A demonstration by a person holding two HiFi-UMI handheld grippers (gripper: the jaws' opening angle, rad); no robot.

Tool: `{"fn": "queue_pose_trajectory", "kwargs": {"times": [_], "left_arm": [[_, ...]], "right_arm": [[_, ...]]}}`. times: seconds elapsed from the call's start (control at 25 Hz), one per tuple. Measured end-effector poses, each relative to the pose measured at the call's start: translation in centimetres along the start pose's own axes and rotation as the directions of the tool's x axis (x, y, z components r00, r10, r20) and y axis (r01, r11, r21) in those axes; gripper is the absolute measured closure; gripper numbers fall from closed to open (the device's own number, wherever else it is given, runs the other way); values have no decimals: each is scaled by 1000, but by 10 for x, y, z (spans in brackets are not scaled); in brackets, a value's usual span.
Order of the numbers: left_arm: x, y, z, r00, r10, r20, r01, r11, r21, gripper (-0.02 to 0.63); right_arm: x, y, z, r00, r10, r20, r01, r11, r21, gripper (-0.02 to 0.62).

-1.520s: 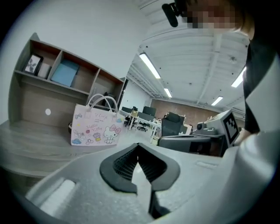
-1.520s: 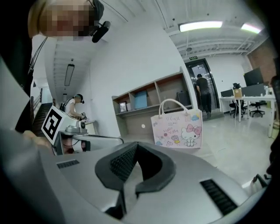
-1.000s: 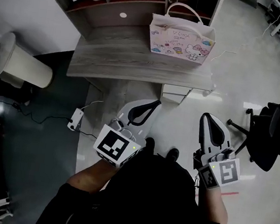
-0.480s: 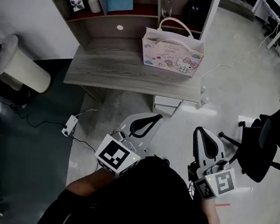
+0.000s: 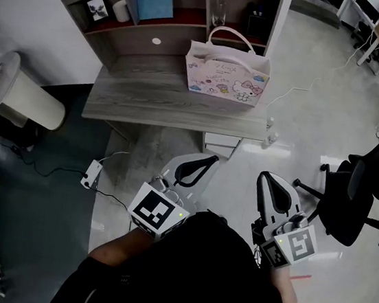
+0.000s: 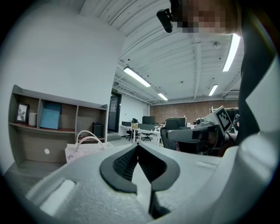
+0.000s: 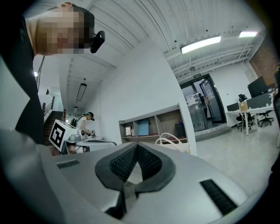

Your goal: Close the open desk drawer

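In the head view, the left claw (image 5: 205,160) and the right claw (image 5: 268,178) are held low over the glossy pale floor (image 5: 297,120), each with its black-padded jaws pressed together and nothing between them. The white desk drawer (image 5: 220,142) lies ahead of both, between their lines of aim and well apart from either, its front jutting out under the right end of the grey wood-grain desk with a shelf hutch (image 5: 162,99). A pink cartoon-print paper gift bag with white handles (image 5: 226,72) stands on the desktop beyond the drawer, and a black swivel office chair (image 5: 361,187) sits out to the right claw's right. In the left gripper view, the ribbed pads meet at their tips and grip nothing; the bag and hutch are ahead to the left, the right claw just to the right. In the right gripper view, the pads likewise meet, empty, with the hutch and bag straight ahead and the left claw's marker cube to the left.
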State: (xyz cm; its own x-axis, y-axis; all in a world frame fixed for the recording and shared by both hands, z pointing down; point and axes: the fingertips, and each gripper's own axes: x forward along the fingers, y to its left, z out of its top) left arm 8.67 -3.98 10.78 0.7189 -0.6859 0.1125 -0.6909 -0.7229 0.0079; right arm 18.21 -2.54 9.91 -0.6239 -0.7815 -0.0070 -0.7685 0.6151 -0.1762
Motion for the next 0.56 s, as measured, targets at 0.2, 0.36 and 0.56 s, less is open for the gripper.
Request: {"fn": "queue_pose_trajectory", "kwargs": {"times": [0.2, 0.36, 0.56], "left_arm": [[4, -1, -2, 1000, -3, -6, 3, 1000, -1, 600], [5, -2, -2, 1000, -3, -12, 3, 1000, 13, 600], [4, 0, -1, 1000, 4, -10, -4, 1000, 1, 600]], "right_arm": [[-1, -3, -3, 1000, -4, -5, 4, 1000, 3, 584], [-2, -5, -4, 1000, -5, -7, 6, 1000, 5, 584], [1, -5, -4, 1000, -1, -11, 1, 1000, 7, 584]]}}
